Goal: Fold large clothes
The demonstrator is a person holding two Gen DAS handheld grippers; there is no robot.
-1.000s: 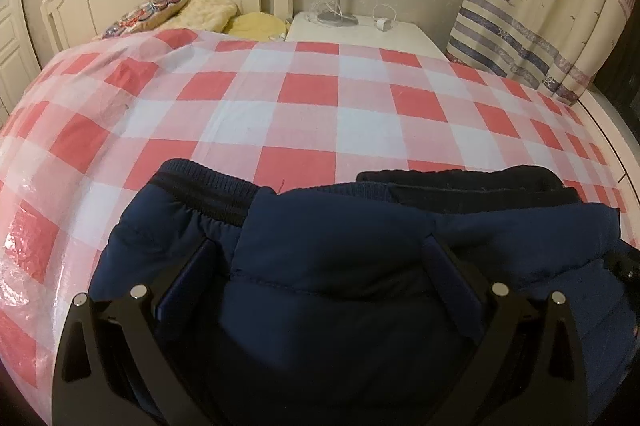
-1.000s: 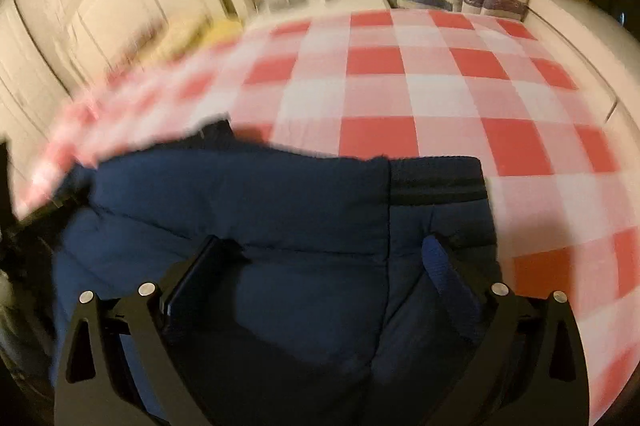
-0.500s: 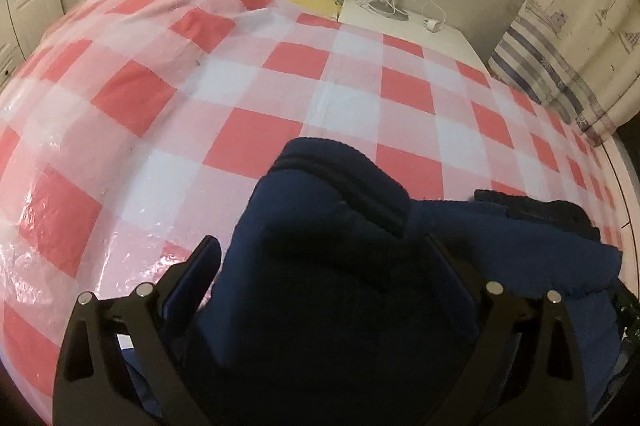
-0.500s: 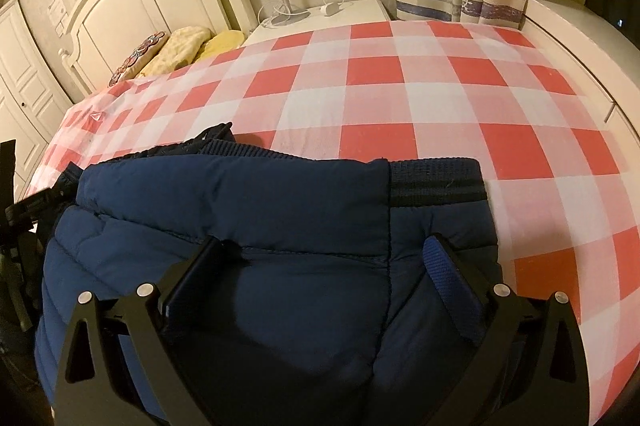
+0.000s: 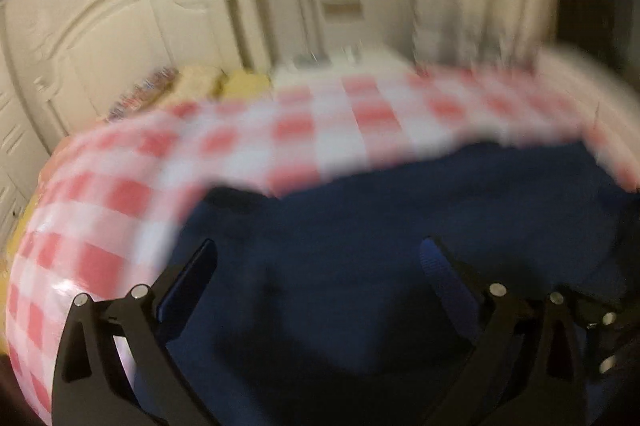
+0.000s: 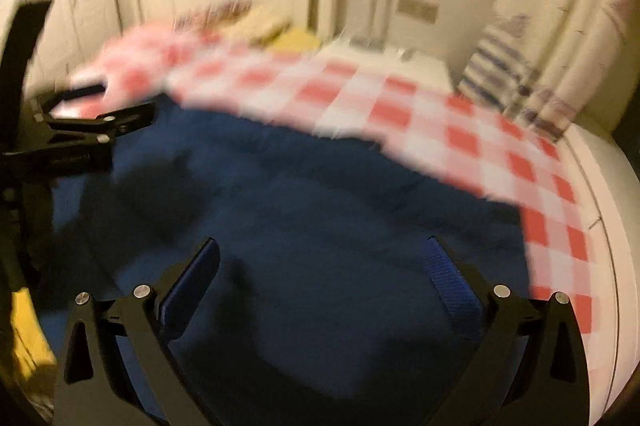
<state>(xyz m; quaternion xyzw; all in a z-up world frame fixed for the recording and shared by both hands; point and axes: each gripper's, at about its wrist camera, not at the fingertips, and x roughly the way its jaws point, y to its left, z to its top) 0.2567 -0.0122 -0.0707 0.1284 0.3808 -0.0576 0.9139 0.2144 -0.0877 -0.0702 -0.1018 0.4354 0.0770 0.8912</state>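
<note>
Both views are pretty blurry, but the left gripper [image 5: 320, 266] and right gripper [image 6: 324, 262] are hanging with jaws spread wide, gripping nothing. The navy padded jacket [image 6: 304, 210] is lying right under them on the red-checked bedspread [image 6: 460, 130], headboard [image 5: 120, 26] sitting behind.

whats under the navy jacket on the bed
The navy jacket lies on the red-and-white checked cover, which shows along its far edge and to both sides. Whatever lies directly beneath the garment is hidden. Both frames are motion-blurred.
</note>
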